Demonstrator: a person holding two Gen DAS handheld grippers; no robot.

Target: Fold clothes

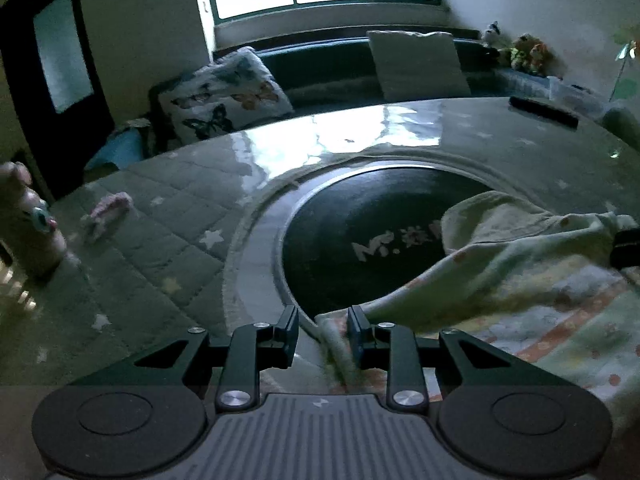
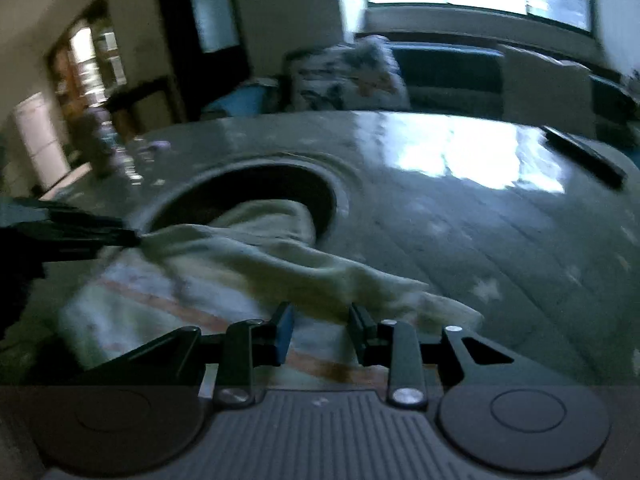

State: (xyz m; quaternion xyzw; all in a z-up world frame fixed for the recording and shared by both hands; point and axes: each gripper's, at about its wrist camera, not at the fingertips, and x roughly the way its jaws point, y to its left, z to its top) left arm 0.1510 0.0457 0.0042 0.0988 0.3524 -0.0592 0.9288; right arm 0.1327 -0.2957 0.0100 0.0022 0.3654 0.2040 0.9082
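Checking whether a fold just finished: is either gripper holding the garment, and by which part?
Nothing is held. The left gripper fingers stand open around a garment edge without pressing it; the right gripper is open above the cloth.

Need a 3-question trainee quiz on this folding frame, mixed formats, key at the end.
1. True or false: the left gripper is clamped shut on the garment.
2. Multiple choice: the far part of the pale garment lies over A) the butterfly cushion, B) the dark round inset in the table top, C) the black remote.
3. Short answer: what lies between the right gripper's fingers?

Key:
1. False. The fingers stand apart; a strip of cloth lies between them, touching at most one pad.
2. B.
3. The garment's striped part, lying flat under the open fingers, not pinched.
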